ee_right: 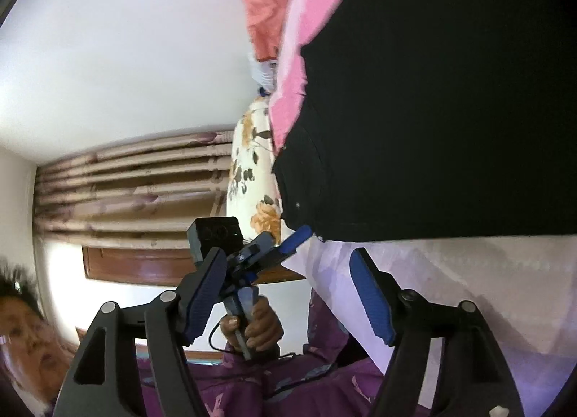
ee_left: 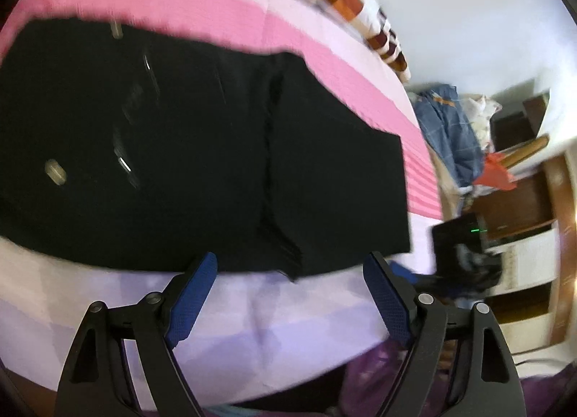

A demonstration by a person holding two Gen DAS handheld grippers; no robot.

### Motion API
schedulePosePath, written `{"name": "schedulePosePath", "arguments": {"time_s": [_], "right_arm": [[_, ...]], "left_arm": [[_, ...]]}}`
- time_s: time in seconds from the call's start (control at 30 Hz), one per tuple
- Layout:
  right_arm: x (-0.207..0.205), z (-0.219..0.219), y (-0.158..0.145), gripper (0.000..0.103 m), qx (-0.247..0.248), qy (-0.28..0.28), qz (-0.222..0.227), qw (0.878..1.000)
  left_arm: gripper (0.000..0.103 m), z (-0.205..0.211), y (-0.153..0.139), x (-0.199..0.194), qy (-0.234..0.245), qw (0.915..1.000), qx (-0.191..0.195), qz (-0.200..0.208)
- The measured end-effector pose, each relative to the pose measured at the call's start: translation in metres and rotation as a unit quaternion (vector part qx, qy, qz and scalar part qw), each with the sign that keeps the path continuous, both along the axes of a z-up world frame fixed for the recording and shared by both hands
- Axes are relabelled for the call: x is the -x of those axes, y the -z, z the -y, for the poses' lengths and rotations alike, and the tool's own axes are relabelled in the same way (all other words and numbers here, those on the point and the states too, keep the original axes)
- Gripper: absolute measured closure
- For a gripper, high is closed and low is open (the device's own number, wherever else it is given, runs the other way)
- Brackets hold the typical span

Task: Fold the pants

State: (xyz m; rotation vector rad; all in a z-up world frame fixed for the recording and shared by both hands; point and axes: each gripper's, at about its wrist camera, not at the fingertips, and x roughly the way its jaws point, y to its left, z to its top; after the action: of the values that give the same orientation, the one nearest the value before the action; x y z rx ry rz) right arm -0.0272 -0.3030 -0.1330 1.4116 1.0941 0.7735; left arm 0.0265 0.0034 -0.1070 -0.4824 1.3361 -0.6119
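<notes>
My black pants [ee_left: 202,150] lie folded on the pink-striped bed [ee_left: 317,56]. Both my left hand-held gripper [ee_left: 288,294] and right hand-held gripper [ee_right: 285,294] gape empty; I should pinch the near edge evenly, then fold across squarely.

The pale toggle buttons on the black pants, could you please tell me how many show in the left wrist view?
2: one toggle at the pants' far edge, one nearer, on the left. Others may be hidden in the folds.

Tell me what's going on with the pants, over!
Left gripper open, empty, near the pants' edge. Right gripper open, empty. Black pants lying flat on the pink bedsheet. Nothing in the way.
</notes>
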Motion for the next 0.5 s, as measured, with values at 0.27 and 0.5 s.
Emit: {"name": "schedulePosePath", "arguments": {"time_s": [0.27,0.5], "right_arm": [[-0.011,-0.014,0.009,0.03,-0.027,-0.002,-0.023,0.999],[-0.016,-0.02,0.016,0.027,-0.042,-0.007,-0.038,0.998]], "left_arm": [[0.026,0.02,0.029,-0.007,-0.021,0.9895,0.075,-0.122],[0.083,0.027,0.032,-0.014,-0.03,0.9854,0.088,-0.143]]}}
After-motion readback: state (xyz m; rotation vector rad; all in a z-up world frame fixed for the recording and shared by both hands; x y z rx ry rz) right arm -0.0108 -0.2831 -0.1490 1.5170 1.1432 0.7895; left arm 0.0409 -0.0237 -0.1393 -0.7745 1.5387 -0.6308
